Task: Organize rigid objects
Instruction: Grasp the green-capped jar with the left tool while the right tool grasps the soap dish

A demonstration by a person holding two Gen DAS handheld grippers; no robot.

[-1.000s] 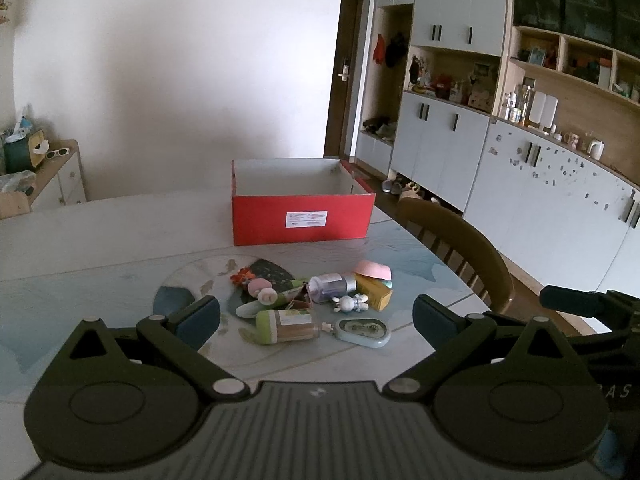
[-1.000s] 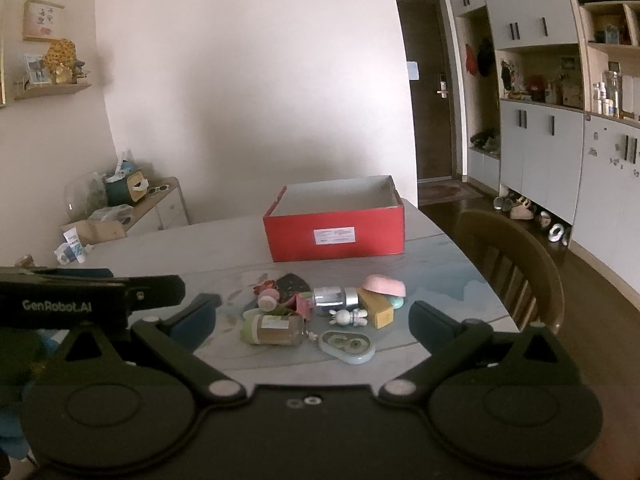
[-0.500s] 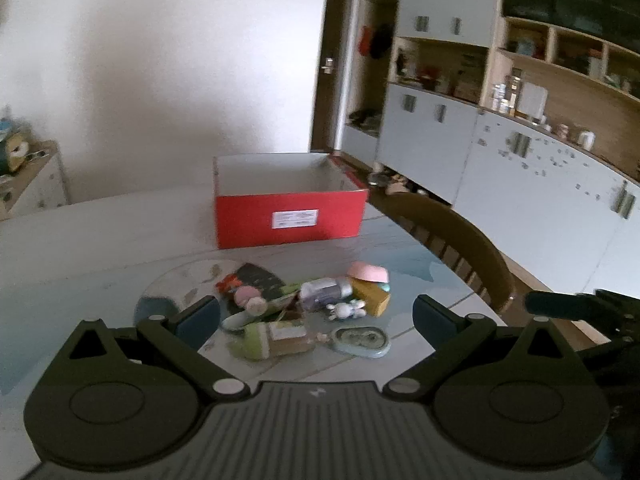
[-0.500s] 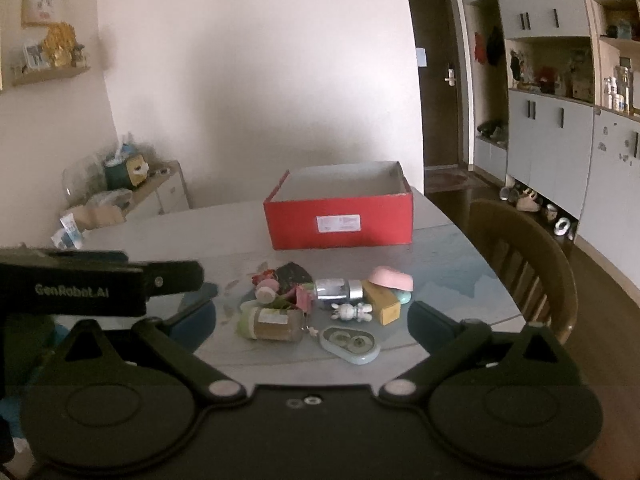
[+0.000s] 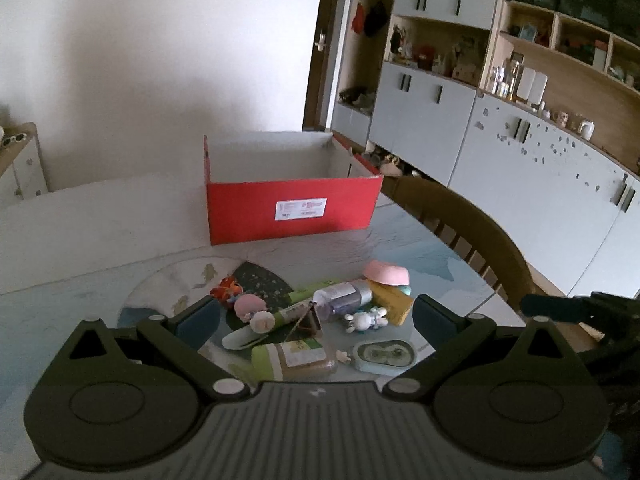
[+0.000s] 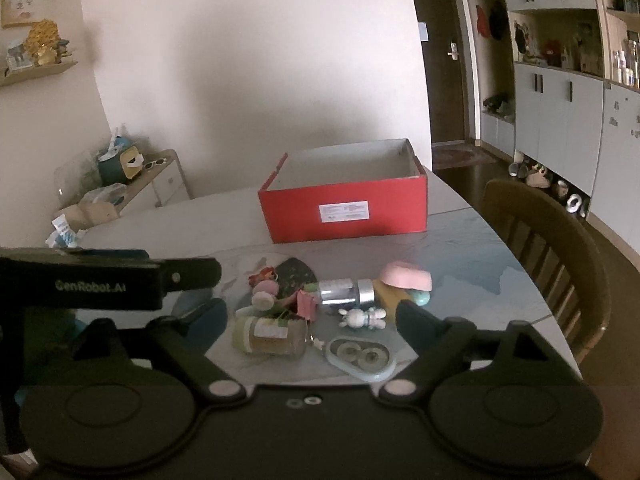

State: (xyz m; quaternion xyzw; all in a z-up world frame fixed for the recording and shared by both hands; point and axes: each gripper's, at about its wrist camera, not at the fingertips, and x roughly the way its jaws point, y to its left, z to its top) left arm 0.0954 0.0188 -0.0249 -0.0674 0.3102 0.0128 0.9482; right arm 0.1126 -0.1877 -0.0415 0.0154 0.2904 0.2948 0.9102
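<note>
A heap of small rigid objects lies on the table: a green-capped jar (image 5: 294,358) (image 6: 270,334) on its side, an oval tin (image 5: 384,354) (image 6: 360,356), a white rabbit figure (image 5: 366,319) (image 6: 362,317), a clear bottle (image 5: 342,298) (image 6: 346,290) and a pink bowl (image 5: 386,273) (image 6: 406,275). Behind them stands an open red box (image 5: 294,208) (image 6: 344,210) with nothing visible inside. My left gripper (image 5: 314,316) is open just short of the heap. My right gripper (image 6: 310,318) is open too, its jaws closing slightly, and its pads press on nothing.
A wooden chair (image 5: 472,224) (image 6: 552,248) stands at the table's right edge. White cabinets and shelves (image 5: 520,128) line the right wall. A low cabinet with clutter (image 6: 120,184) sits at the left. The left gripper's black housing (image 6: 108,284) crosses the right wrist view.
Both grippers have come closer to the heap and a little lower, so the objects look larger. The right gripper's fingers stand slightly narrower than before.
</note>
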